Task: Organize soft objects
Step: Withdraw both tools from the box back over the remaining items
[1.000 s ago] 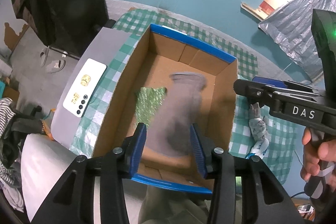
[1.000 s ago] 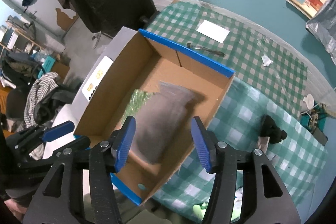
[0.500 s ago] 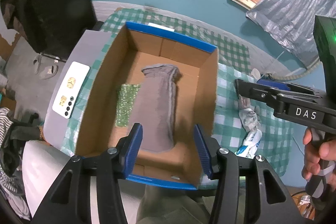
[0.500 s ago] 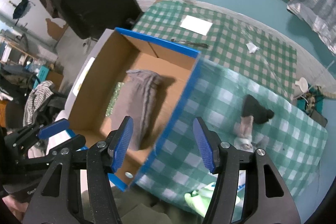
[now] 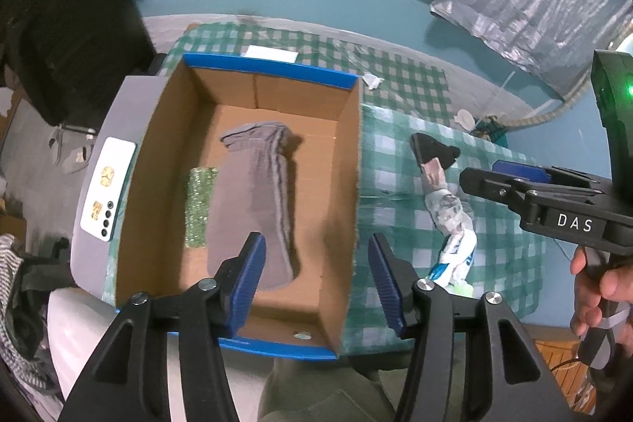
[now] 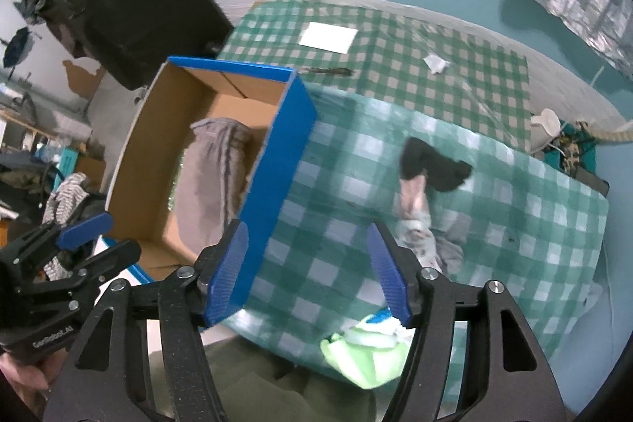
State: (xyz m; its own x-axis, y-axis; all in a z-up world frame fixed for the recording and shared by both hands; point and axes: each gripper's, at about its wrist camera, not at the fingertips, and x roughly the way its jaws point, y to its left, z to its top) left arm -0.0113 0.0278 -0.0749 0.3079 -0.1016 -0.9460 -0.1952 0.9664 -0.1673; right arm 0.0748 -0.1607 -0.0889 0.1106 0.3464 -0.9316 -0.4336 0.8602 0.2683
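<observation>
Two grippers hovered w/ nothing between their fingers: left gripper (image 5: 314,273) at lower centre, pads spread wide over the cardboard box (image 5: 352,161); right gripper (image 6: 306,269) at lower centre of its view, also spread, above the box's blue side & the checked cloth (image 6: 514,224). Grey sock (image 5: 257,200) lay flat in the box, centre frame, touching a green glittery strip (image 5: 199,204) on its left. Black sock (image 5: 433,151) & patterned sock (image 5: 449,210) sat on the cloth right of the box. White phone (image 5: 107,200) lay left of the box.
</observation>
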